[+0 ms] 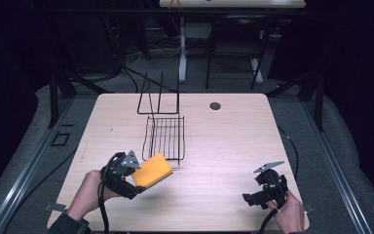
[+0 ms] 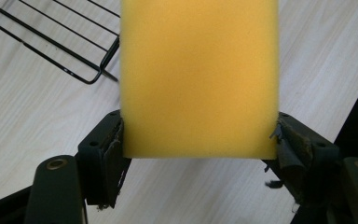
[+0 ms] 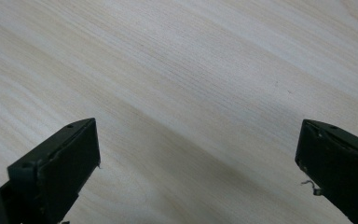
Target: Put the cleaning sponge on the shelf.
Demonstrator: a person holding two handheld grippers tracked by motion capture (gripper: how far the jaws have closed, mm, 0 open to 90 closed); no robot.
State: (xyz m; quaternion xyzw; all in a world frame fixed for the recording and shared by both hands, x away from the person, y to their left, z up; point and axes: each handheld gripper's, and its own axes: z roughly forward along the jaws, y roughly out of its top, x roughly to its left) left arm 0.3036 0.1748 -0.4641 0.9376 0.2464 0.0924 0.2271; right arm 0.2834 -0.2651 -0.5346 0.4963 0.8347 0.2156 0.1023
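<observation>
Lower left of the high view: our left gripper (image 1: 137, 181) clamps a yellow sponge (image 1: 151, 170), held off the table (image 1: 224, 141).
Just above the sponge lies a black wire rack (image 1: 165, 137), close to its far end but apart. Our left hand (image 1: 88, 191) angles up toward centre. At lower right, our right gripper (image 1: 251, 198) rests low, jaws wide over bare wood.

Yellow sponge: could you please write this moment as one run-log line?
left claw: shut on yellow sponge, held above table | wire rack: beside sponge, nothing in it | right claw: open, holding nothing, over bare table
</observation>
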